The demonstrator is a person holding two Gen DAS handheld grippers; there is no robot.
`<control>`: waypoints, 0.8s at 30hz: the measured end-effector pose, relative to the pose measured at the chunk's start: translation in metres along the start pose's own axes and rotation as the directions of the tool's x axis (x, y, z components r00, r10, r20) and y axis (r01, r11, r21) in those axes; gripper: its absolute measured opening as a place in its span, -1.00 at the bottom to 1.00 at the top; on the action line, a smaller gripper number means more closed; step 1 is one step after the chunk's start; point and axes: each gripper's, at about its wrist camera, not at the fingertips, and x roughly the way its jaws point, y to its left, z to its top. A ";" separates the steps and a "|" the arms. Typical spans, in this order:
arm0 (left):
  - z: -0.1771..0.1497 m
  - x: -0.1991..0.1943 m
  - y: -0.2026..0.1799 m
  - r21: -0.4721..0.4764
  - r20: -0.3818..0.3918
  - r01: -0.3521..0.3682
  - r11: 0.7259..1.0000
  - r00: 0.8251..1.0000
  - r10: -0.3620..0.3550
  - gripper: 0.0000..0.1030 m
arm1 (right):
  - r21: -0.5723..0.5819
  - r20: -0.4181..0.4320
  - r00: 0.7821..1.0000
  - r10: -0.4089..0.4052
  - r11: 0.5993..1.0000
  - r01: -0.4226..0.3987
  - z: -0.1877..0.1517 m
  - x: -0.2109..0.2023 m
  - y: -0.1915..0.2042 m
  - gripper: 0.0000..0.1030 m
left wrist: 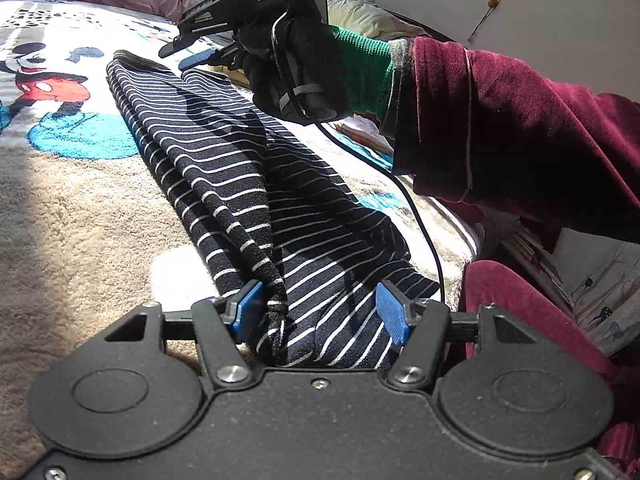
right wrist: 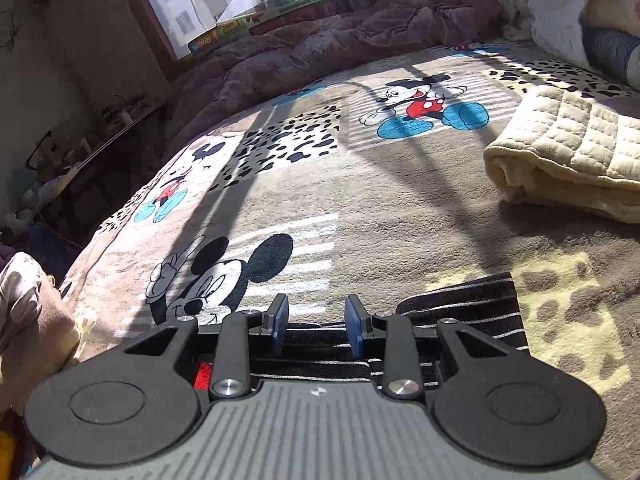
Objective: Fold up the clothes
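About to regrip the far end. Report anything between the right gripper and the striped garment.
Nothing visible. The right gripper hangs open just above the far end of the striped garment, with only air between them. Its black cable trails behind the hand, off that path.

Colours and patterns, bed scene

Garment (left wrist: pixel 256 184): black with thin white stripes. Blanket (right wrist: pixel 360 200): beige-grey, cartoon mouse in red shorts and blue shoes, black leopard spots. Quilted pad (right wrist: pixel 568 148): cream. Comforter (right wrist: pixel 320 44): mauve. Sleeve (left wrist: pixel 520 128): maroon, green cuff (left wrist: pixel 360 68). Gripper pads (left wrist: pixel 390 312): blue.
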 end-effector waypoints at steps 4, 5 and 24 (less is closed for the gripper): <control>0.000 0.000 0.001 -0.002 0.000 0.001 1.000 1.000 -0.001 0.18 | -0.093 -0.039 0.999 -0.036 0.995 0.032 -0.009 0.014 0.002 -0.38; 0.000 0.000 0.001 -0.003 0.000 0.002 1.000 1.000 -0.002 0.18 | -0.108 -0.037 0.998 -0.046 0.993 0.042 -0.010 0.016 0.003 -0.38; 0.001 -0.002 0.004 -0.011 -0.007 0.008 1.000 1.000 -0.008 0.18 | 0.012 0.055 0.998 0.033 0.999 -0.034 -0.005 -0.004 -0.025 -0.86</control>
